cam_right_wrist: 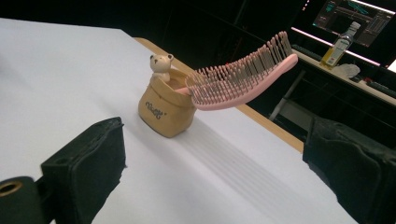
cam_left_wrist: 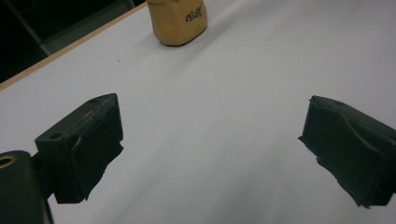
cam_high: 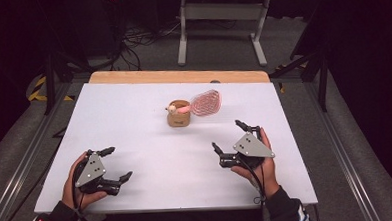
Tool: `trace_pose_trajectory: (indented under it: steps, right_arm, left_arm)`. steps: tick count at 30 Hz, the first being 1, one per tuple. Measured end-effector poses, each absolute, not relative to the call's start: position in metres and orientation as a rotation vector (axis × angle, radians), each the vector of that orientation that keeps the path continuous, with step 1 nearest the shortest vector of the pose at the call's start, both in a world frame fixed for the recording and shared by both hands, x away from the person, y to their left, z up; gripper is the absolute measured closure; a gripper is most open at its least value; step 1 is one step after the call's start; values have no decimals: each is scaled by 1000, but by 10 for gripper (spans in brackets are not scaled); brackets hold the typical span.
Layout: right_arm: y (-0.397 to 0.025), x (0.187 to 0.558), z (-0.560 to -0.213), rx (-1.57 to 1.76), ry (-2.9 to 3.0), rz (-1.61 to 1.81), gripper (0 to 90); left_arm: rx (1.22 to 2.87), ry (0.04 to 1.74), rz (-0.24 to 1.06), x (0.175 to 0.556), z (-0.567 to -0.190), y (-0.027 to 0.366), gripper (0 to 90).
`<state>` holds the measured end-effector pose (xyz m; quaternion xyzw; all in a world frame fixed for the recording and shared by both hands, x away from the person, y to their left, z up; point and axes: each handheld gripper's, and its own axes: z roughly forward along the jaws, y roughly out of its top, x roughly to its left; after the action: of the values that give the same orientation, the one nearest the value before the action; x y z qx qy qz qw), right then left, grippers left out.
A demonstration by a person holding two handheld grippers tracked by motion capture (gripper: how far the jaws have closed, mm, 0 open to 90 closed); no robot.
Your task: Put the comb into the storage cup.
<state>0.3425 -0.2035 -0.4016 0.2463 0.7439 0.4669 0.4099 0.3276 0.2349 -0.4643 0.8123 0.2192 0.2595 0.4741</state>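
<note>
A small tan holder (cam_high: 178, 116) with a little bear figure (cam_right_wrist: 161, 65) on its rim stands mid-table toward the back. A pink hairbrush (cam_high: 203, 103) rests with its handle in the holder and its bristled head sticking out to the right (cam_right_wrist: 243, 74). My left gripper (cam_high: 117, 165) sits near the front left edge, jaws wide apart and empty; the holder (cam_left_wrist: 177, 21) is far ahead of it. My right gripper (cam_high: 228, 135) is at the front right, also open and empty, well short of the holder (cam_right_wrist: 166, 112).
The white tabletop (cam_high: 134, 123) has a wooden strip (cam_high: 177, 76) along its far edge. Beyond it stand a grey table frame (cam_high: 220, 19) and floor cables. A bottle (cam_right_wrist: 337, 46) sits on a distant desk under a screen.
</note>
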Motion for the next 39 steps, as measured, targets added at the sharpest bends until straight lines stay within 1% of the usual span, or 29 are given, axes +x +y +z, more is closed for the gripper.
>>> trace_pose_trajectory:
  steps: [23,39]
  right_arm:
    - [-231,337,-429,610,1916,1117,52]
    - [-260,334,-448,705,1934,1064,50]
  left_arm:
    - [1987,541,636,327,-465,234,64]
    - [1971,540,623,328,-465,234,59]
